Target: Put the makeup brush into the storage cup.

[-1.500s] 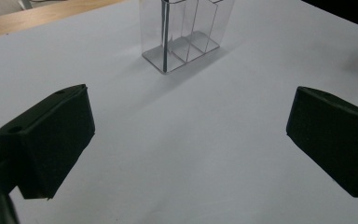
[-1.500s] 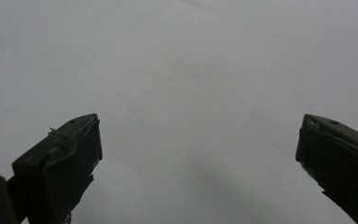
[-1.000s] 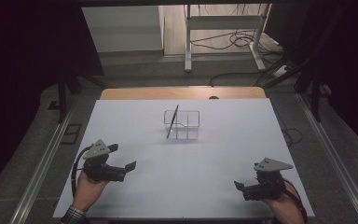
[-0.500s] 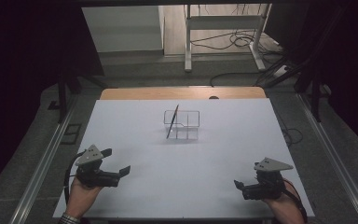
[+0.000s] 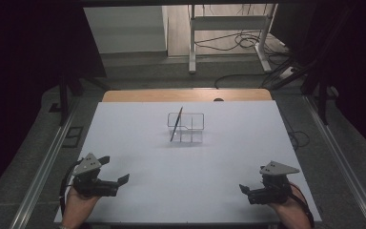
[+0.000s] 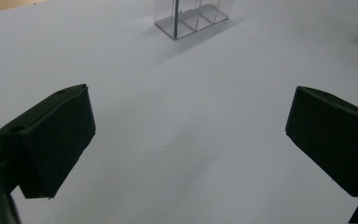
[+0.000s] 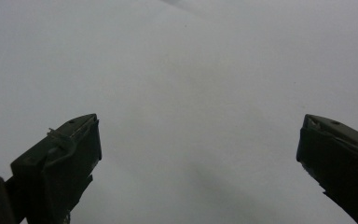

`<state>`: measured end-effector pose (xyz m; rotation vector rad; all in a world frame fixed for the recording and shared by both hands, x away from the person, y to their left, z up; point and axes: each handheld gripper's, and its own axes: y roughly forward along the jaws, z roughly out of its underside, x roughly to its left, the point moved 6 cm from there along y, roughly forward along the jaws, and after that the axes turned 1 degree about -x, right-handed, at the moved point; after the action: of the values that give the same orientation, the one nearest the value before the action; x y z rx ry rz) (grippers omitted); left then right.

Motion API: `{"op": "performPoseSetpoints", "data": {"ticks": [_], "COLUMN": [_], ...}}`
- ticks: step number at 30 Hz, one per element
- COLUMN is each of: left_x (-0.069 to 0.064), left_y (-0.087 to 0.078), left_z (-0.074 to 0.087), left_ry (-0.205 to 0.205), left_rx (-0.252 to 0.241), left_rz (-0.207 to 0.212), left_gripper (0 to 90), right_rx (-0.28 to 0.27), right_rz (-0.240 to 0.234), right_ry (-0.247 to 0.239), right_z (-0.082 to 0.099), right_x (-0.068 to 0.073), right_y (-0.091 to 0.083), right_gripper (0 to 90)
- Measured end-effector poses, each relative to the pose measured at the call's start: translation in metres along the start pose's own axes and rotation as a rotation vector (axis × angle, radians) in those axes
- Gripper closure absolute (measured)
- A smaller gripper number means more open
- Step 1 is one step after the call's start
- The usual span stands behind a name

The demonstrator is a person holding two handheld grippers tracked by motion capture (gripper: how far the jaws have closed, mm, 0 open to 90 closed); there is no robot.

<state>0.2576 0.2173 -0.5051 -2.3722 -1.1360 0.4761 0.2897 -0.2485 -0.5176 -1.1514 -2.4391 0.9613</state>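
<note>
White sheeting covers the table [image 5: 228,162] from the near edge almost to the far one, where a strip of bare wood [image 5: 138,95] shows along the back. I see my left gripper [image 5: 116,183] low on the near left of the sheet, its jaws spread wide with nothing between them; in the left gripper view the two black jaws stand well apart over plain white surface. My right gripper [image 5: 246,191] sits at the near right, well apart from the left one, and its jaws are spread too, holding nothing. A person's hands hold both from the bottom edge.

Toward the far middle of the table stands a clear plastic box [image 5: 190,128] split into compartments, well apart from both grippers. A thin dark stick [image 5: 176,124] leans tilted in its left part; which compartment exactly, I cannot tell. The left gripper view catches the box [image 6: 191,21] at the top of the frame.

Around the table the room is dark. Grey floor [image 5: 138,67] lies beyond it, with a metal rail [image 5: 43,171] along the left side, a pale frame [image 5: 228,33] at the back, and loose cables [image 5: 248,43] on the ground near it.
</note>
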Motion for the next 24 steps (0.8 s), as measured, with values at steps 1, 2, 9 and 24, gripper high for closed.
{"op": "performPoseSetpoints", "data": {"ticks": [1,2,9,24], "left_x": [0.000,0.000,-0.001,-0.003], "left_y": [-0.001,-0.002,-0.008,-0.020], "left_z": [0.000,0.001,0.007,0.017], "left_ry": [-0.003,-0.003,-0.007,-0.017], "left_rx": [-0.001,-0.001,0.004,0.006], "left_rz": [-0.001,-0.001,-0.008,-0.019], "left_gripper": [1.9,1.9,1.9,1.9], "right_rx": [0.000,0.000,0.004,0.006], "right_rz": [-0.001,-0.001,0.000,0.000], "right_ry": [0.000,0.000,-0.001,-0.001], "right_z": [0.000,0.000,0.000,0.000], "right_x": [0.000,0.000,0.000,0.000], "right_y": [0.000,0.000,0.000,0.000], "right_gripper": [0.0,0.0,0.0,0.0]}}
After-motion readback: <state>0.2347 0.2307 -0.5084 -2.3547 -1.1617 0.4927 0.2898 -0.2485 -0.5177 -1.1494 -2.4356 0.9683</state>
